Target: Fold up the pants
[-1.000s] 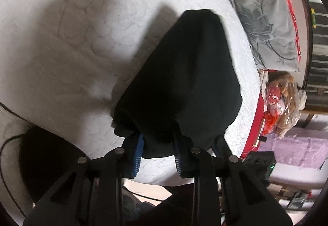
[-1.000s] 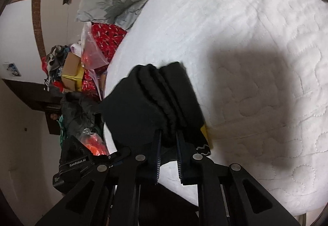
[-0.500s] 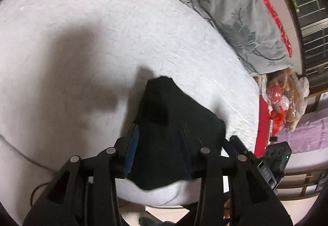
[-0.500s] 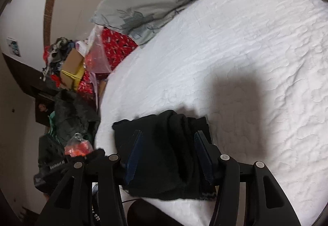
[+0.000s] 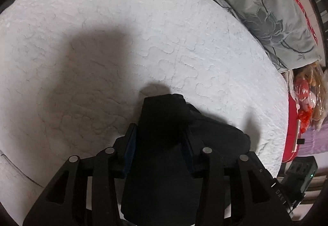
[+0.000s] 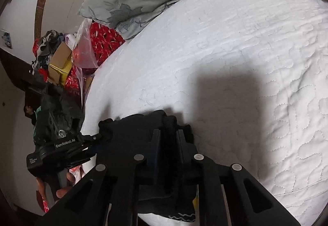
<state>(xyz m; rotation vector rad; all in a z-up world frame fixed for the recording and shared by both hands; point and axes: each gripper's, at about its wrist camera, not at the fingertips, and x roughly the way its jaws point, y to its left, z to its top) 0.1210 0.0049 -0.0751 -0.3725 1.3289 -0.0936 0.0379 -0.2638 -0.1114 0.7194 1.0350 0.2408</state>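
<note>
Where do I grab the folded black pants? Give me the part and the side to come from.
Grip the thick ridge of stacked folds on the black pants, at the near edge of the bed, coming from that edge and angled down. The layers bunch there, so one pinch catches all; the right gripper has just been closing its jaws on that ridge.

The left gripper (image 6: 95,140) carried white letters "GenRobot.AI" on its black body. A smaller label beside it was unreadable.
</note>
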